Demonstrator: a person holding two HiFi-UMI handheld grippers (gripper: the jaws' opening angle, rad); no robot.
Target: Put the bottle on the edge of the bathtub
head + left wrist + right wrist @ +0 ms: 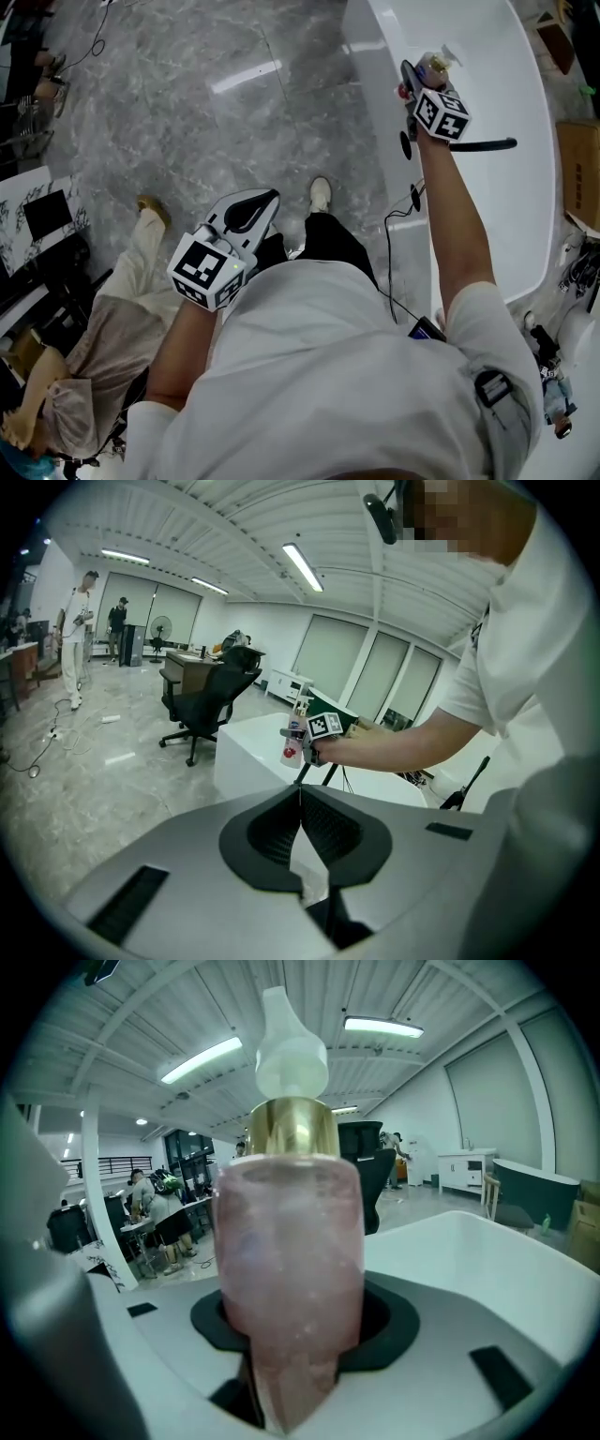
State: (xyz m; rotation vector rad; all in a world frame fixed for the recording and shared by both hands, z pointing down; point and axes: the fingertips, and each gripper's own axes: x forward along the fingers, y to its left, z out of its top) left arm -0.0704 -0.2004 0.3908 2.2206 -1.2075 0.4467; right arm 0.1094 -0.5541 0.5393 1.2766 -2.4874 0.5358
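Closest to the head camera is my white T-shirt (328, 375), filling the bottom of the frame, with both bare forearms reaching up from it. At centre left my left gripper (255, 202) points over the grey marble floor (187, 94). Its own view shows the two dark jaws meeting at the tips with nothing between them.

At the upper right my right gripper (419, 86) is clamped on the bottle (437, 64), over the white bathtub (511, 84) near its left edge. I cannot tell whether the bottle touches the tub. In the right gripper view the bottle (291, 1241) stands upright and fills the centre of the frame. It has a cloudy pink body, a gold collar and a white pump head, and both jaws press its lower sides. The tub's wide white rim (487, 1241) runs off to the right behind it.

From the left gripper view, the bottle (293, 741) shows a pale label with a red patch, too small to read. Each gripper's cube carries black-and-white square markers, and no other writing is legible. A black office chair (211, 700) stands left of the tub.
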